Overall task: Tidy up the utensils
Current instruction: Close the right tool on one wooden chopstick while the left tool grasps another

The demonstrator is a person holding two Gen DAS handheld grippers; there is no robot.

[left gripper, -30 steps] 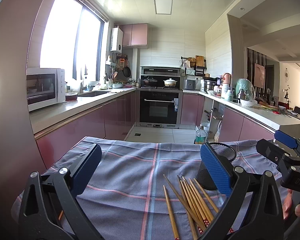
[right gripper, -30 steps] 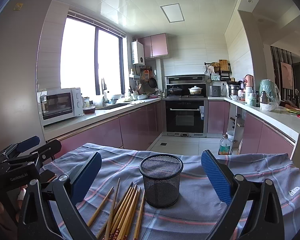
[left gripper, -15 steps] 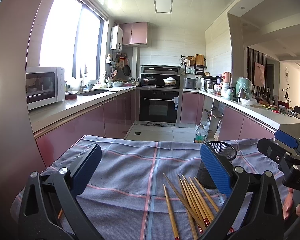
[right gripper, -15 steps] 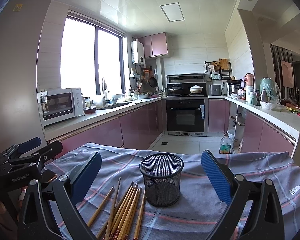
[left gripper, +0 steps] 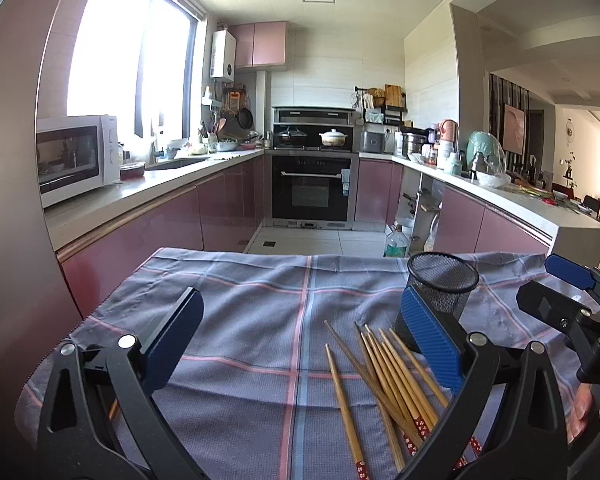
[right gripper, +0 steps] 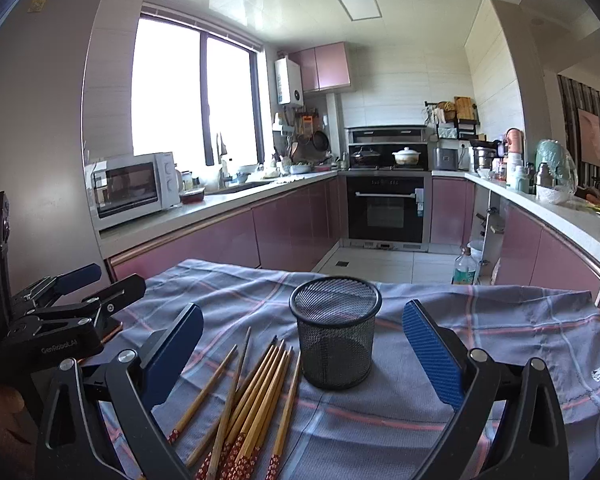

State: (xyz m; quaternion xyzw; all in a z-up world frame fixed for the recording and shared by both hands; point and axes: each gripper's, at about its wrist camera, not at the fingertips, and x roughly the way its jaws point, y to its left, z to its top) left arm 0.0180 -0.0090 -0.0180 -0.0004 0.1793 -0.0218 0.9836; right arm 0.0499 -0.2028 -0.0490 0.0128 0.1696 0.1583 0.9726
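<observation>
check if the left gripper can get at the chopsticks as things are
Probably yes. The left gripper is open and empty, and the chopsticks lie bare on the cloth just ahead, toward its right finger. The cup stands behind them, not in the way.

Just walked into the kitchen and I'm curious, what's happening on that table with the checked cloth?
A person holds a hand-held gripper in each hand over a table covered with a blue checked cloth. Both the left hand-held gripper and the right hand-held gripper are open and hold nothing. A loose bunch of wooden chopsticks lies flat on the cloth beside an upright black mesh cup, which looks empty. No chopstick has been picked up or placed in the cup yet.
</observation>
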